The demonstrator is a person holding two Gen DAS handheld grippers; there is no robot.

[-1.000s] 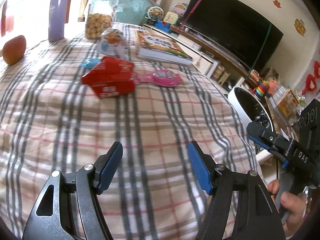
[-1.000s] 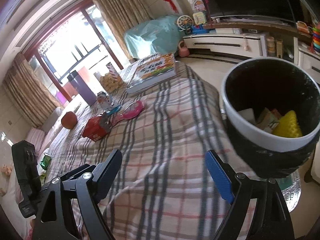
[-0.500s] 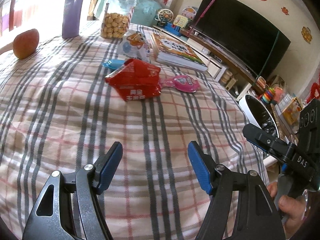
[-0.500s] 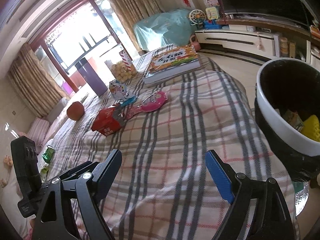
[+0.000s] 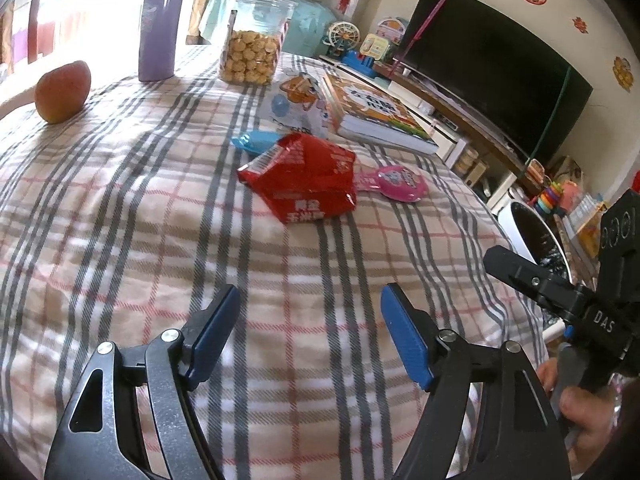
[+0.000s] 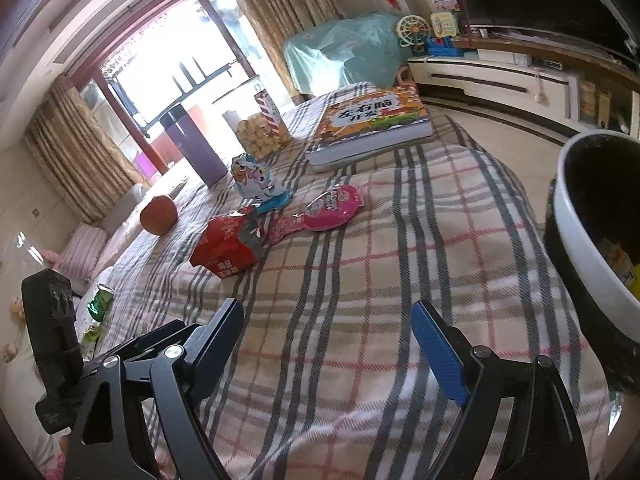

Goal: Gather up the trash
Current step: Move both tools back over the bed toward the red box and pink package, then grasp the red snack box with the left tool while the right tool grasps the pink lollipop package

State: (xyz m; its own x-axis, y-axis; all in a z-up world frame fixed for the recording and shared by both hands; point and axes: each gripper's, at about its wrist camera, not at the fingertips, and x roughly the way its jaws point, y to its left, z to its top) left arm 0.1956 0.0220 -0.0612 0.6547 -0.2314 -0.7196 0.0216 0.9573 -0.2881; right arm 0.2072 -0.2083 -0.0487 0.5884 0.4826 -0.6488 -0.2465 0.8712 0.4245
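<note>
Both claws empty. Left claw (image 5: pixel 308 334) had just opened a bit wider, right claw (image 6: pixel 328 350) gaped wide. Red snack bag (image 5: pixel 304 178) lay crumpled mid-table (image 5: pixel 120 216), ahead of left. Bin (image 6: pixel 588 240) sat off table's edge for drops.

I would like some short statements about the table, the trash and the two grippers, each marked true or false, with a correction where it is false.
1. The red snack bag lies on the checked tablecloth. True.
2. The left gripper is shut on the red snack bag. False: it is open, with nothing between its fingers.
3. The pink wrapper lies right beside the red snack bag. True.
4. The trash bin is empty. False: some items lie inside.
5. The right gripper holds the book. False: it is open and empty.
</note>
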